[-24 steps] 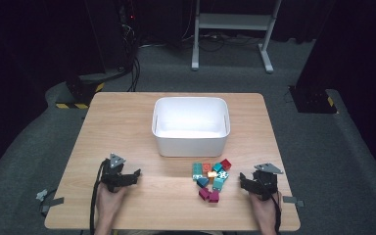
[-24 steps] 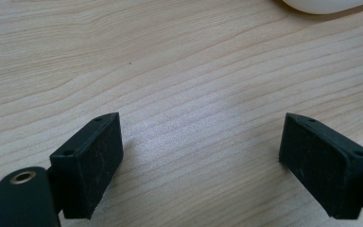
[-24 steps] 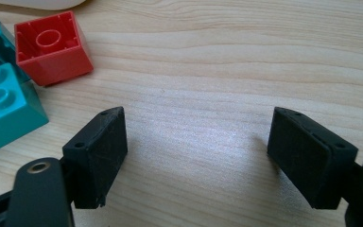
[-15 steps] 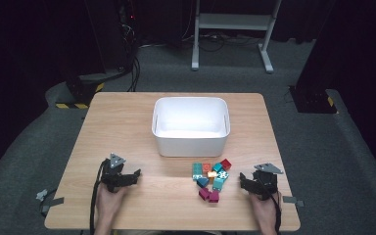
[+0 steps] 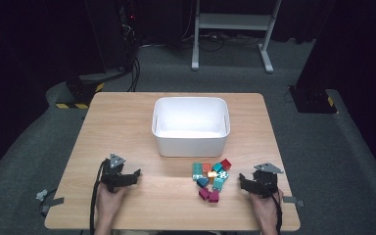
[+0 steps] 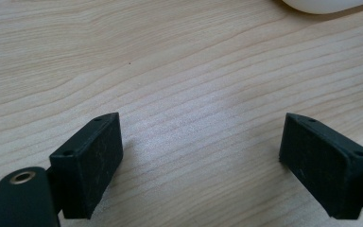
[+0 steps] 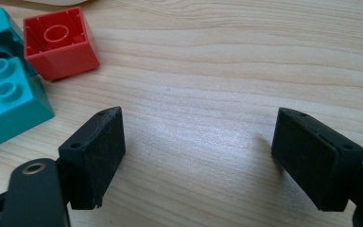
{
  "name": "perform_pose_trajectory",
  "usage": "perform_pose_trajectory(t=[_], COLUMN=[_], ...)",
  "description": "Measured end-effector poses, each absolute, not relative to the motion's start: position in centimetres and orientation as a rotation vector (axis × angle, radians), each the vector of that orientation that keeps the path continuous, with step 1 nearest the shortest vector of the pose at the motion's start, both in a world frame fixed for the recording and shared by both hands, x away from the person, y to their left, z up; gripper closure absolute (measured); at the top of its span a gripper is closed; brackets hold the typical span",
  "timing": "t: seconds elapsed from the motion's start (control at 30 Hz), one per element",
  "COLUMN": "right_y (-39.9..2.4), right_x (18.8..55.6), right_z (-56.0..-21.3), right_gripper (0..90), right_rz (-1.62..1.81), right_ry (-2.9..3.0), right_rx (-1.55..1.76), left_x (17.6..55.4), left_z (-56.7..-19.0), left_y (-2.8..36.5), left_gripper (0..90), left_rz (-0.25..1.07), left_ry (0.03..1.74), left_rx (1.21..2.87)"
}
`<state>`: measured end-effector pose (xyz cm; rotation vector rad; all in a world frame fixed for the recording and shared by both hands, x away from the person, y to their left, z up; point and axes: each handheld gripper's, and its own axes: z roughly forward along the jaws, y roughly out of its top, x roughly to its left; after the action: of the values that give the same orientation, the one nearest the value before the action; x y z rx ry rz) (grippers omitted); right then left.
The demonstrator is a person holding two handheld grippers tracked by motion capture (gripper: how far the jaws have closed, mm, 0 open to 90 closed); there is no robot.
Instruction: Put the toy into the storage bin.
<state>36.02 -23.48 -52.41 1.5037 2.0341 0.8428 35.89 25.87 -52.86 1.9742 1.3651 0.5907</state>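
The right gripper (image 7: 196,156) rests low over the pale, fine-grained wooden table (image 7: 227,71), its matte black block-shaped jaws spread wide with only bare wood between them. Just beyond its left jaw lie glossy plastic building bricks: a teal studded brick (image 7: 7,101) and, a little farther, a red brick (image 7: 60,41) turned hollow side up; no lettering can be read on them. The left gripper (image 6: 202,163) likewise stands open over bare grain. Farther ahead of both sits a smooth white rounded-rectangular plastic tub (image 5: 191,126).
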Motion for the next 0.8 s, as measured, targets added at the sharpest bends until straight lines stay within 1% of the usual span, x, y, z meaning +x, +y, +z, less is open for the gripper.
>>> perform_pose_trajectory(t=[0.07,0.1,0.8], right_y=[-23.4,-23.2,-21.3], right_x=[36.0,35.9,35.3], right_z=[-52.4,-52.4,-51.3], right_gripper=[19.7,21.7,31.6], right_rz=[0.846,0.856,0.998], right_ry=[2.036,2.046,2.118], right_rx=[1.501,1.485,1.346], left_x=[35.9,35.9,35.9], left_z=[-52.9,-52.9,-52.9], left_y=[25.9,25.9,25.9], left_gripper=[14.3,14.3,14.3], left_rz=[0.591,0.591,0.591], left_ry=[1.365,1.365,1.365], left_rx=[1.974,1.974,1.974])
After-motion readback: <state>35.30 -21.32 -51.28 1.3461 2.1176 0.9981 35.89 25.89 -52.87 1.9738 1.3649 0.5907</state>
